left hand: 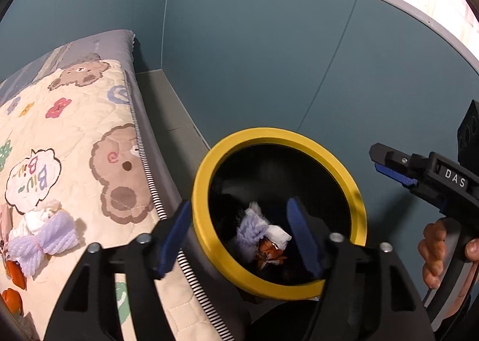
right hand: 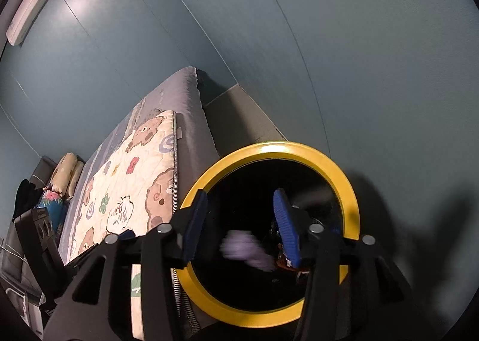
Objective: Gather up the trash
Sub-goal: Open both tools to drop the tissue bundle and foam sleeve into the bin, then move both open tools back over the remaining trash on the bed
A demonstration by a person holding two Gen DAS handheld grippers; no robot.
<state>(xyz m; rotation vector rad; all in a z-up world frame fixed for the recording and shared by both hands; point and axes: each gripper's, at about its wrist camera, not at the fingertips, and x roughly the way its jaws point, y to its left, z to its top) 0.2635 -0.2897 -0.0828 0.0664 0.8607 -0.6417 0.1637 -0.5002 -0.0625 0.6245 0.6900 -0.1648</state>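
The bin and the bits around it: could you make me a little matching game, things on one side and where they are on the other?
Things:
1. Orange wrapper
2. Purple mesh bundle
3. Yellow ring
4. Folded pillows

Places:
A. Around the top of the bin
B. Lying on the bear quilt
C. At the far end of the bed
D. Down inside the bin

Pairs: 1-D, 2-B, 3-A, 4-C

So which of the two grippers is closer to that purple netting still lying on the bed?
The left. The left gripper hangs open over the yellow-rimmed bin, beside the bed's purple netting. The right gripper is open over the bin's far side.
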